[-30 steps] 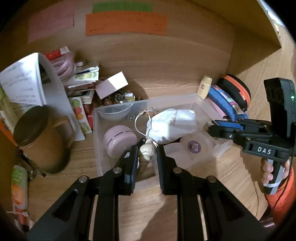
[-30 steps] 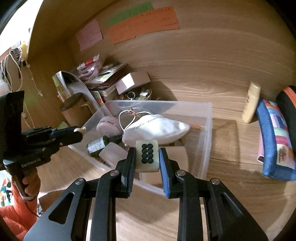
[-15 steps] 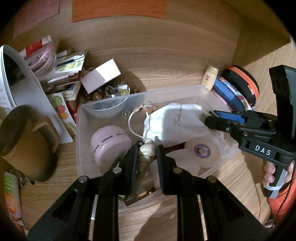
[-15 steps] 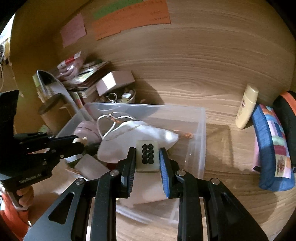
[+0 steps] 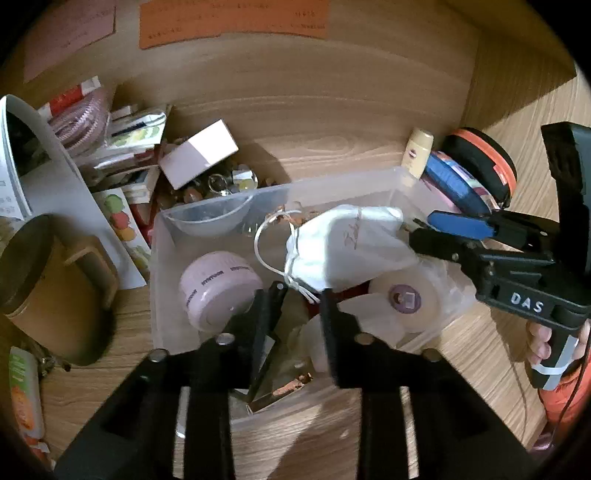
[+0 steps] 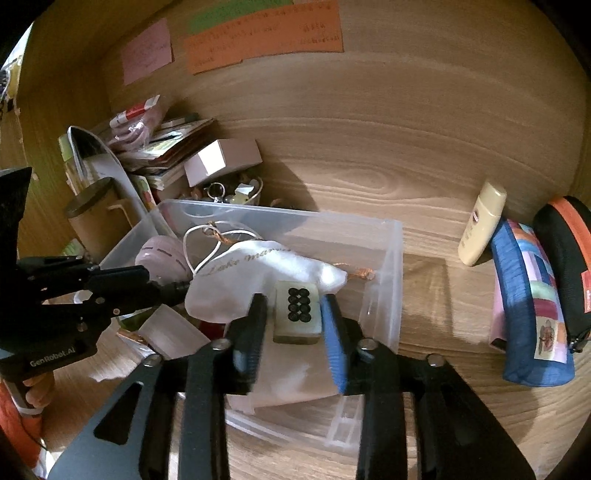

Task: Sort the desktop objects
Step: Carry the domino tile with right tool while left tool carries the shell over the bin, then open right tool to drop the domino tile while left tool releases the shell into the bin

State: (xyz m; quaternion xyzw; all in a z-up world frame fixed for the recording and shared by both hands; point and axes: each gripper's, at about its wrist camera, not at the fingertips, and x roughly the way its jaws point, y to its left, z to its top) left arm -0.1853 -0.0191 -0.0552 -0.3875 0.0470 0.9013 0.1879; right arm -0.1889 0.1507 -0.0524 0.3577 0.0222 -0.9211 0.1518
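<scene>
Over the clear bin (image 6: 391,258), both tools (image 5: 299,295) (image 6: 293,306) have just opened, a mahjong tile (image 6: 297,314) loose between the right's fingers.

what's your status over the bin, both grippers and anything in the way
Both grippers just opened over clear bin. Left gripper empty. Mahjong tile loose between right gripper fingers. White pouch beneath.

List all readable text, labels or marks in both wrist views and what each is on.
"DAS": right gripper body.
"GenRobot.AI": left gripper body.
"Lake ma...", script, rest folded away: white drawstring pouch.
Eight dark circles, no words: mahjong tile.
Small print, unreadable: pink round case.
Handwriting, too blurred: orange note, pink note, green note.
Label, blurred: cream bottle.
</scene>
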